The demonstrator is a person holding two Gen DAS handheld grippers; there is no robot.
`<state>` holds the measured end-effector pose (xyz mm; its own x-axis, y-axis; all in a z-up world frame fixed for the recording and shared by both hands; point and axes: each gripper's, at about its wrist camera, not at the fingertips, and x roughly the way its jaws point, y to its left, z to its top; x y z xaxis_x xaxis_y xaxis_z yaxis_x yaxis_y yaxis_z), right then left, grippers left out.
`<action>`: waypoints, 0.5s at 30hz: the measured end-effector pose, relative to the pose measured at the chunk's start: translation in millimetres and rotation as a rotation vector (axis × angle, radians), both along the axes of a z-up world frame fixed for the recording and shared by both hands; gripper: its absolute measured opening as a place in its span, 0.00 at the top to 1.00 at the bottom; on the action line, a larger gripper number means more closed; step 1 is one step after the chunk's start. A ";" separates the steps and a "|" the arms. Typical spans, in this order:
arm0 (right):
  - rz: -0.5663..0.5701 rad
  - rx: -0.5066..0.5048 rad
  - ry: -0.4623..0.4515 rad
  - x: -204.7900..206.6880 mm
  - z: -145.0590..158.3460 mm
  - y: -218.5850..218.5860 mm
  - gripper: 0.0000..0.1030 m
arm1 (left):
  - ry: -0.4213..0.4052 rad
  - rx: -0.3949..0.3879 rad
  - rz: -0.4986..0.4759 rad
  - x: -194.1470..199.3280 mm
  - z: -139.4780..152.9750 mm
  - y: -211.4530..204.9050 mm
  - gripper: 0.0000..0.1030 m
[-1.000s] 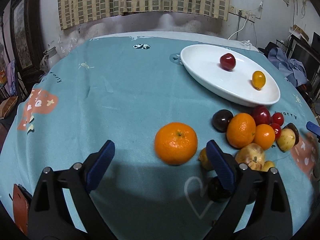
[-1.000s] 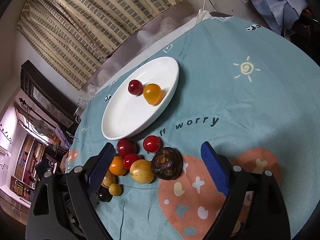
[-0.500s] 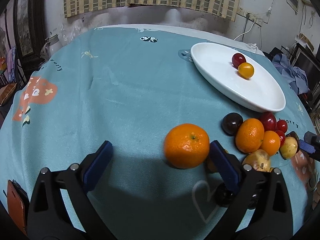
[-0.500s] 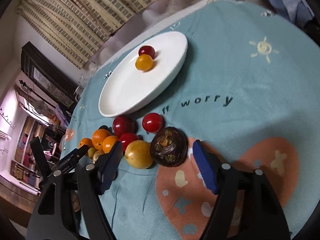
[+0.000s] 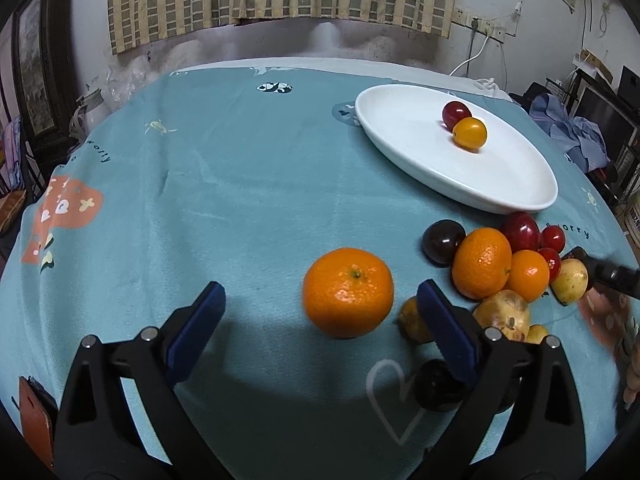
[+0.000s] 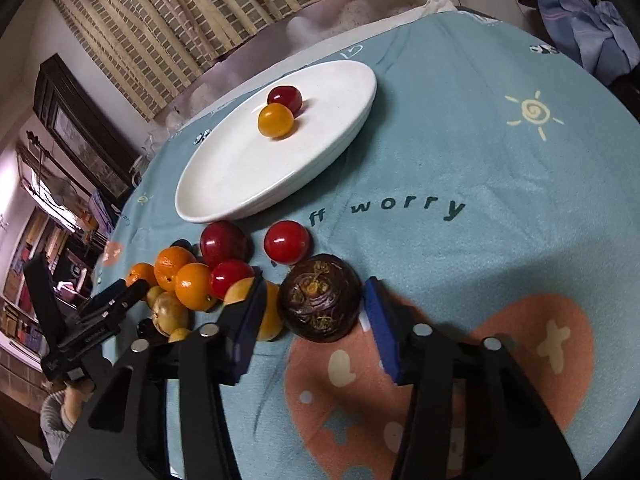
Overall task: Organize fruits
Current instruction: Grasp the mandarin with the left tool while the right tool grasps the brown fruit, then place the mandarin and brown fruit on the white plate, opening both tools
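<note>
Left wrist view shows the left claw [image 5: 320, 316] spread wide and holding nothing, its blue pads low over the teal-clothed surface [image 5: 240, 184]. A large orange [image 5: 348, 298] sits on the cloth between the two pads — nearer the right-hand one, touching neither. Behind that pad lies a cluster of fruit: a dark plum [image 5: 443, 241], two smaller oranges [image 5: 482, 263], red fruits [image 5: 520, 232] and yellowish ones [image 5: 506, 314], packed against each other. Farther back, a white oval plate [image 5: 400, 128] carries a red fruit [image 5: 455, 114] and a yellow-orange one [image 5: 470, 133] side by side, touching.

Right wrist view has the right claw [image 6: 312, 308] open as well, gripping nothing, with a dark brown mangosteen [image 6: 320, 298] lying between its pads; the gaps on both sides are narrow, and contact cannot be made out. A yellow fruit [image 6: 270, 312] sits just behind the left-hand pad, partly hidden by it. Two red fruits [image 6: 287, 242] rest on the cloth between the mangosteen and the plate's near rim — close to the printed word "worry" [image 6: 408, 208]. The other claw's black frame shows at the far side of the cluster.
</note>
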<state>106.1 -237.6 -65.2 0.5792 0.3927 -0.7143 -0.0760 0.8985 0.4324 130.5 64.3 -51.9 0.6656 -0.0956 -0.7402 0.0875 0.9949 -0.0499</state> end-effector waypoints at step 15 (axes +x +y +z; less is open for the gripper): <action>0.071 -0.294 -0.075 -8.8 -1.6 30.6 0.60 | 0.023 0.013 -0.017 8.3 -3.5 6.0 0.29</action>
